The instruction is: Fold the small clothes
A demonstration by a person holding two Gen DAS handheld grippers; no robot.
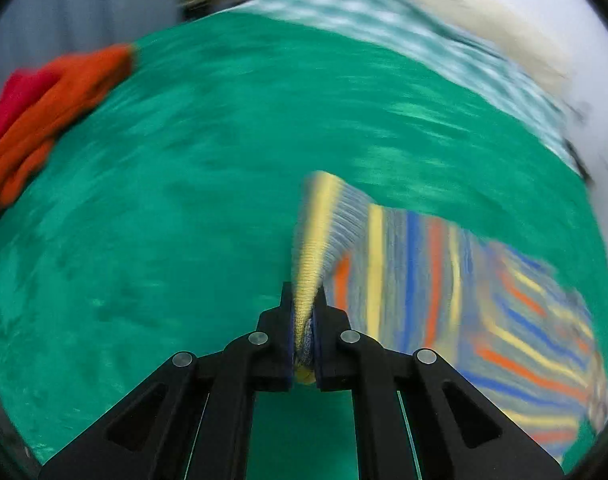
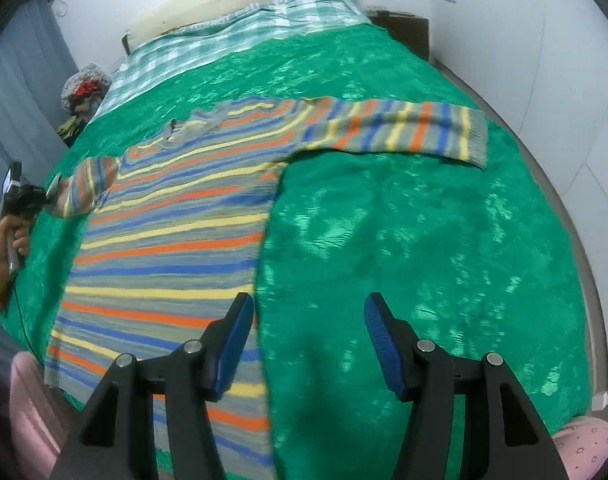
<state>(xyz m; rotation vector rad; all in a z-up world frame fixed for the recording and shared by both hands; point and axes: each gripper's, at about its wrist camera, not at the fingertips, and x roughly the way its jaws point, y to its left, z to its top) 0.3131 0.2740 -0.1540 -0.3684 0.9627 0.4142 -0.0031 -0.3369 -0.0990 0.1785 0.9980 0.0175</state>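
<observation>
Black fingers of the left gripper (image 1: 304,344) are clamped on the yellow-edged cuff of the striped sweater (image 2: 176,240). Over the near edge of the green blanket (image 2: 423,240), the right gripper (image 2: 307,344) stands with jaws apart and nothing between them. Banded in grey, blue, orange and yellow, the sweater lies flat on the blanket's left half, one sleeve (image 2: 403,132) stretched out to the far right. Orange and red clothes (image 1: 44,120) sit at the blanket's left edge.
</observation>
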